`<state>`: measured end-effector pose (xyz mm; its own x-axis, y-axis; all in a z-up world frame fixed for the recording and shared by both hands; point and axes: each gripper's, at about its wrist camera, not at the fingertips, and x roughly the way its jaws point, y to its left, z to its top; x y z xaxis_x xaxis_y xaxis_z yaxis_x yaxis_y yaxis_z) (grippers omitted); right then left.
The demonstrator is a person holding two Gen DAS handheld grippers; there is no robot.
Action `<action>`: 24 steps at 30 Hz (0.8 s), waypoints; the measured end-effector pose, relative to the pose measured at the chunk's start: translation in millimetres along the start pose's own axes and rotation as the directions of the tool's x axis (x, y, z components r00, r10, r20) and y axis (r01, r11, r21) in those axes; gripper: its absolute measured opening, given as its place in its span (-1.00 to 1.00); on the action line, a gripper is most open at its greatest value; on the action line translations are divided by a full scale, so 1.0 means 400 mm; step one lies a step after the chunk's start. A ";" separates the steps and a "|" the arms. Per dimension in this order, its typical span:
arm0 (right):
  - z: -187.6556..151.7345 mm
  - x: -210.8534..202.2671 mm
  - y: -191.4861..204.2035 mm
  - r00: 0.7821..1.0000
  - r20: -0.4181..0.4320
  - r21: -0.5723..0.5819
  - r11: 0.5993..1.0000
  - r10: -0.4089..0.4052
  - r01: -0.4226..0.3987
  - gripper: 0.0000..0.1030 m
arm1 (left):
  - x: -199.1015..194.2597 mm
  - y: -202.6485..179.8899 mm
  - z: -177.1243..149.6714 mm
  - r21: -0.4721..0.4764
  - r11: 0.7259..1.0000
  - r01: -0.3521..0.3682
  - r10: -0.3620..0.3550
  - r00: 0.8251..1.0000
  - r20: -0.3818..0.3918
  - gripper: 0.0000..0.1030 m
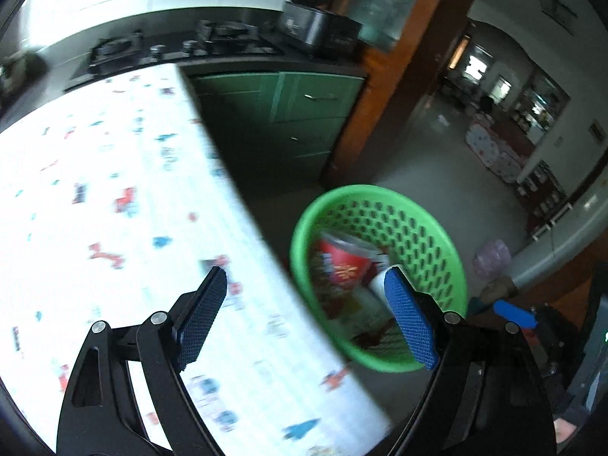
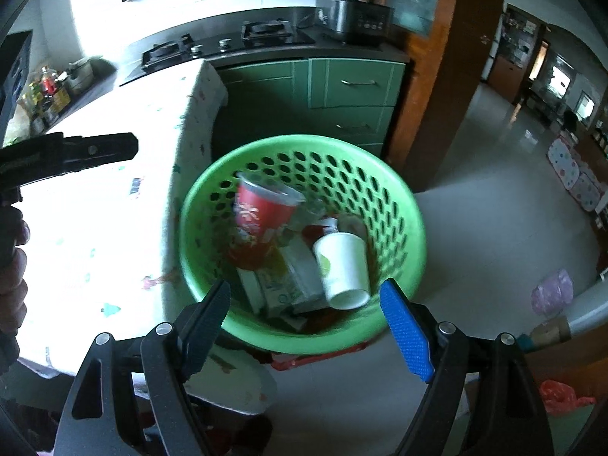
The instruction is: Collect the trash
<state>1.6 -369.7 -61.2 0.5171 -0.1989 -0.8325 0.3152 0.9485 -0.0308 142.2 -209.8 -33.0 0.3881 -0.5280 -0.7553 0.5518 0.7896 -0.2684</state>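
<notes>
I hold my right gripper [image 2: 305, 300] over the green basket [image 2: 402, 190], like my left gripper [image 1: 306, 290], both empty, jaws spread, since the 2 cups already lie inside.

We see a bright green basket [image 2: 304, 159] with a pattern of oval perforations in its wall, holding a red cup [image 2: 258, 220] with white print and a white paper cup [image 2: 344, 266] bearing a pale green mark. Beside the basket, the tablecloth [image 1: 114, 197] is white with small red and blue figures. Behind the basket we note green cabinet fronts [image 2: 353, 87], and nearest us each gripper shows blue textured pads [image 2: 404, 326] on black frames.
</notes>
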 end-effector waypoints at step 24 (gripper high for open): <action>0.084 -0.065 0.368 0.964 0.075 -0.191 0.952 0.256 -0.238 0.64 | -0.352 0.338 -0.185 -0.143 0.927 -0.345 0.362 0.925 0.114 0.80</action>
<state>61.2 -233.1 -25.6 0.6390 0.0321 -0.7685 0.0254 0.9977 0.0628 107.5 -5.3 -7.2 0.6430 -0.2381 -0.7279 0.2719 0.9595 -0.0737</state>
